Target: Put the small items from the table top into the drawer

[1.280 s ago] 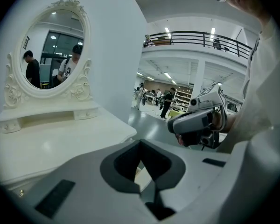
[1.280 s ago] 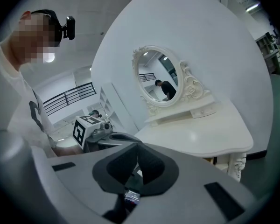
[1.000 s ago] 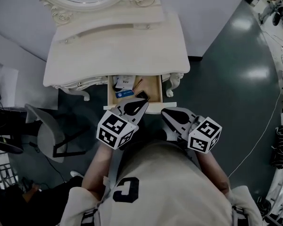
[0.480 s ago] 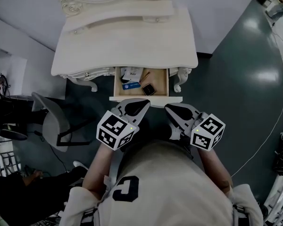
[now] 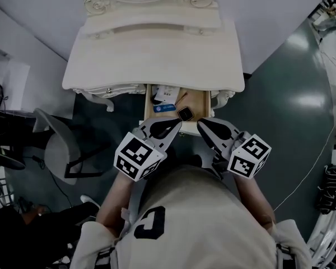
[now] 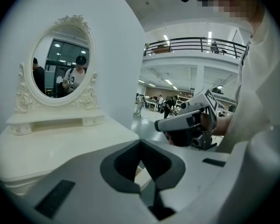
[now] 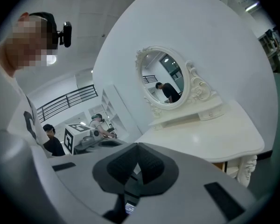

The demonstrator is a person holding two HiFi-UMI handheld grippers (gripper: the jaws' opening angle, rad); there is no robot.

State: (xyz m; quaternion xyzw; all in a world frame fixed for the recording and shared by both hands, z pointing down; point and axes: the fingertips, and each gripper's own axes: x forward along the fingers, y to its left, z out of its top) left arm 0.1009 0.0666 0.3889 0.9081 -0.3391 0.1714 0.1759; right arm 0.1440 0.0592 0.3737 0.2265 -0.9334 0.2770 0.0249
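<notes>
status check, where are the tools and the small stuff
Left tool and right tool both shut, empty, by the drawer front. Small items inside the open drawer; table top bare. Nothing in the way.

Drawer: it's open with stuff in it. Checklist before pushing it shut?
1. Table top free of small items: ok, none shows in the head view.
2. Items inside the drawer: ok; a white card, a blue item and a dark square item lie in it.
3. Nothing sticking up above the drawer's rim: cannot tell from straight above.
4. Left gripper empty: ok, jaws together on nothing.
5. Right gripper empty: ok, jaws together on nothing.
6. Gripper tips lined up on the drawer front: cannot tell; they overlap its front edge in the head view, and contact is unclear.
</notes>
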